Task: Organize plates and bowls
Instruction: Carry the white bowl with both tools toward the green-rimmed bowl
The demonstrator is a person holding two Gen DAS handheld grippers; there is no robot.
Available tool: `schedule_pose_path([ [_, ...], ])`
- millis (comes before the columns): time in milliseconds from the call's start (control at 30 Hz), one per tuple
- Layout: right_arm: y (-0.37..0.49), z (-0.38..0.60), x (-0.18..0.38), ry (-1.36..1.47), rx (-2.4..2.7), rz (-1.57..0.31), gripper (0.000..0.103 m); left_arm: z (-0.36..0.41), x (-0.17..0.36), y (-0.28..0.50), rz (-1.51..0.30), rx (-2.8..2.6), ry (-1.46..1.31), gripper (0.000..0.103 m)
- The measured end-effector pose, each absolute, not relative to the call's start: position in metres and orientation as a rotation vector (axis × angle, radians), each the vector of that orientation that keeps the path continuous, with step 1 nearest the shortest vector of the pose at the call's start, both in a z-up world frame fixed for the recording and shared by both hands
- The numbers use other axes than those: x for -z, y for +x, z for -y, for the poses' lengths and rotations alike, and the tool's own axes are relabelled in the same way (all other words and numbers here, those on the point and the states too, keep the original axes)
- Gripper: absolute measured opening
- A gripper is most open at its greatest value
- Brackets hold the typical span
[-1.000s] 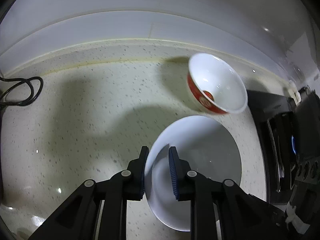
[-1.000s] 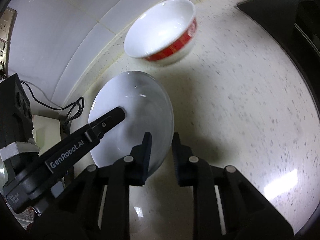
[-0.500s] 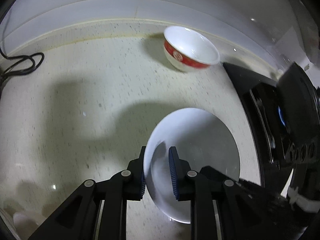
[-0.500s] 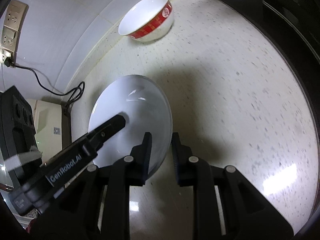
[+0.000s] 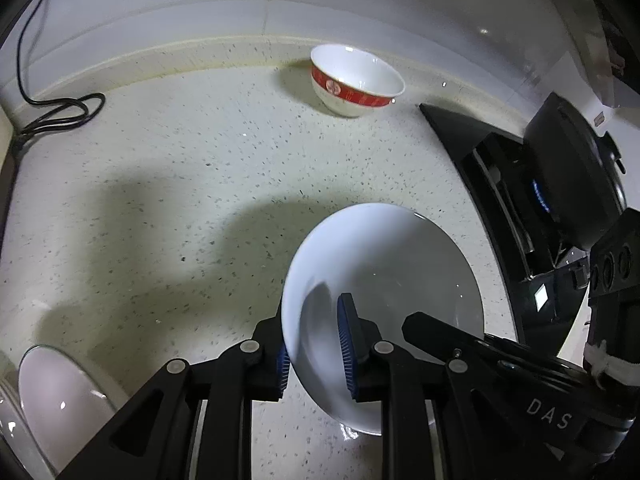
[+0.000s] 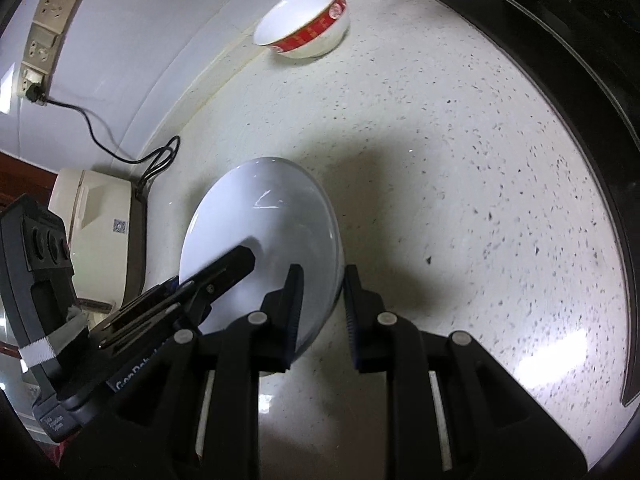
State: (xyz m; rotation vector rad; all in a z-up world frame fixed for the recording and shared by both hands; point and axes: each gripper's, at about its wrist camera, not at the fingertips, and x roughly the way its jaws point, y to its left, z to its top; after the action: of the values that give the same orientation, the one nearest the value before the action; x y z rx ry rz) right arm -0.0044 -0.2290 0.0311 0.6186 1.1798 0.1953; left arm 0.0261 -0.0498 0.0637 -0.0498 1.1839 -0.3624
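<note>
Left wrist: plain white plate (image 5: 384,280) tilted, glossy, both tongs clamped on opp. rims.

The white plate (image 5: 384,280) looks like glossy glazed ceramic, as does the red-banded bowl (image 5: 356,80). The speckled countertop (image 5: 160,184) is polished stone; the gripper fingers (image 5: 348,344) are matt black plastic.

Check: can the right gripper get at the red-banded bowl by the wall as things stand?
Probably not yet. The right gripper is shut on the white plate's rim, which the left gripper clamps too. The countertop toward the bowl looks bare.
</note>
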Motion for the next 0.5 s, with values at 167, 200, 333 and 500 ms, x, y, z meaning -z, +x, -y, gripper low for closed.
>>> schedule_pose_path([
  [167, -0.009, 0.219, -0.048, 0.603, -0.225, -1.147, 0.024, 0.035, -0.081, 0.017, -1.134, 0.345, -0.069, 0.021],
  [200, -0.011, 0.217, -0.050, 0.603, -0.232, -1.143, 0.023, 0.032, -0.084, 0.015, -1.127, 0.342, -0.072, 0.021],
  [333, -0.014, 0.202, -0.061, 0.593, -0.264, -1.132, 0.024, 0.017, -0.094, 0.005, -1.102, 0.320, -0.091, 0.022],
  [500, -0.015, 0.180, -0.074, 0.568, -0.318, -1.119, 0.024, -0.005, -0.106, -0.009, -1.063, 0.280, -0.103, 0.022],
])
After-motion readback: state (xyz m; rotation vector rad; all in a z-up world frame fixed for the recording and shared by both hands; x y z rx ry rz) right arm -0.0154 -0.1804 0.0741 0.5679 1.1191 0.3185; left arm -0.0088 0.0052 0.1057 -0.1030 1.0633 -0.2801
